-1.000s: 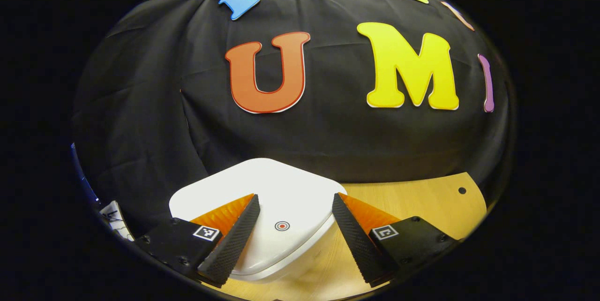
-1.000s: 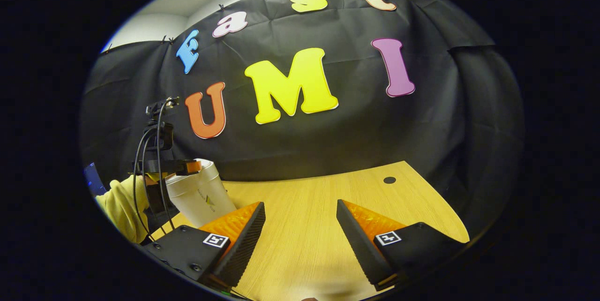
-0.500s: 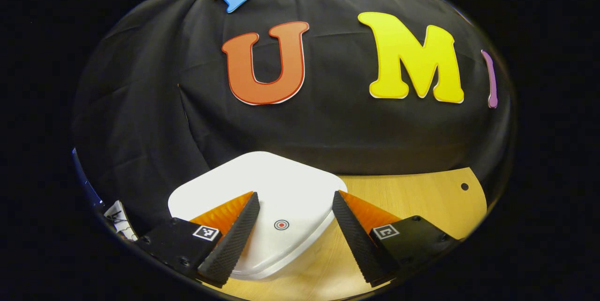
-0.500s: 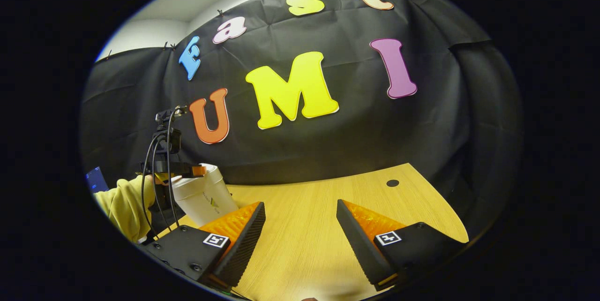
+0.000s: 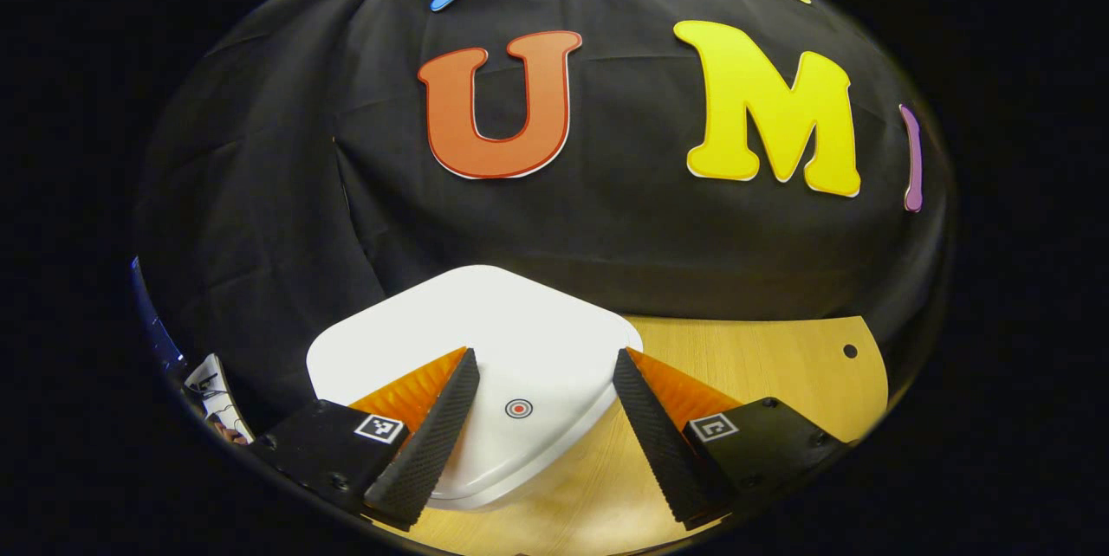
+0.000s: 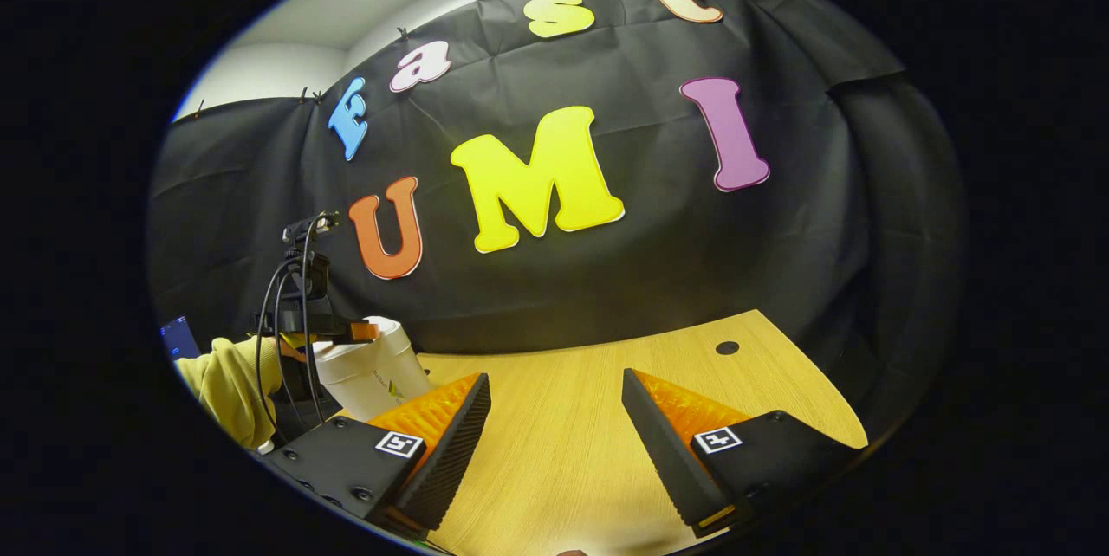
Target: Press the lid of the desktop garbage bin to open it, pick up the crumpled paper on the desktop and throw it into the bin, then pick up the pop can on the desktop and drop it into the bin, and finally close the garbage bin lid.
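Observation:
The white garbage bin's lid is down and flat, with a small red ring mark near its front edge. My left gripper hovers open just over that lid, one finger above it and the other past its right edge over the wood. In the right gripper view the bin stands at the left as a white tub, with the left gripper over its top, held by a hand in a yellow sleeve. My right gripper is open above bare desk, nothing between its fingers.
The wooden desktop runs to the black cloth wall, with a round cable hole at the back right. Cables hang from the left gripper's mount. A printed sheet lies at the far left edge in the left gripper view.
The left gripper has eased a little over the lid, which now sits slightly higher in its view. The right gripper has tilted slightly; the bin stays shut.

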Tool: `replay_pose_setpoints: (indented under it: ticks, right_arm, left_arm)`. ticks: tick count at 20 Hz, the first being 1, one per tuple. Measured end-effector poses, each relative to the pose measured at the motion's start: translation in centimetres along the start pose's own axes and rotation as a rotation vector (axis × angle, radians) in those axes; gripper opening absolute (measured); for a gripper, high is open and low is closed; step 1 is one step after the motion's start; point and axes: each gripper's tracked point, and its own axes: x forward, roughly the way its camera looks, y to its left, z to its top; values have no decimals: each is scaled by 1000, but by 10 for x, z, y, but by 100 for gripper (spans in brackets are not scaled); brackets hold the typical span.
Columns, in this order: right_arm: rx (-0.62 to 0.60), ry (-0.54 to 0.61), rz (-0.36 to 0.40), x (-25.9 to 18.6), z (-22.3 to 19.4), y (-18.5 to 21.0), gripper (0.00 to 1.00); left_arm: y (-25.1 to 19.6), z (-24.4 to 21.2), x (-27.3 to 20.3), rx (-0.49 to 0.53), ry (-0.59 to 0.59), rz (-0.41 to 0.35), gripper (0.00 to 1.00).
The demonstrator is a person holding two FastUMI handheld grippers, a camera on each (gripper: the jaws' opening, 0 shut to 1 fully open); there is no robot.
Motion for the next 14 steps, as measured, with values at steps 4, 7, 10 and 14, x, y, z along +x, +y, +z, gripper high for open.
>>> replay_pose_setpoints:
  ticks: [4,7,10,14]
  right_arm:
    - [-23,-12,24,1,5,13,97]
    - [-36,-22,42,-3,5,20,97]
    - [-70,-20,39,-4,3,24,94]
    - [-107,-23,16,-8,2,27,94]
  left_arm:
    - [-4,-7,-9,32,111,-51,100]
    - [-6,-3,-6,-18,77,-60,100]
    - [-3,0,-9,65,54,-22,100]
    - [-10,4,-16,45,-47,-52,98]
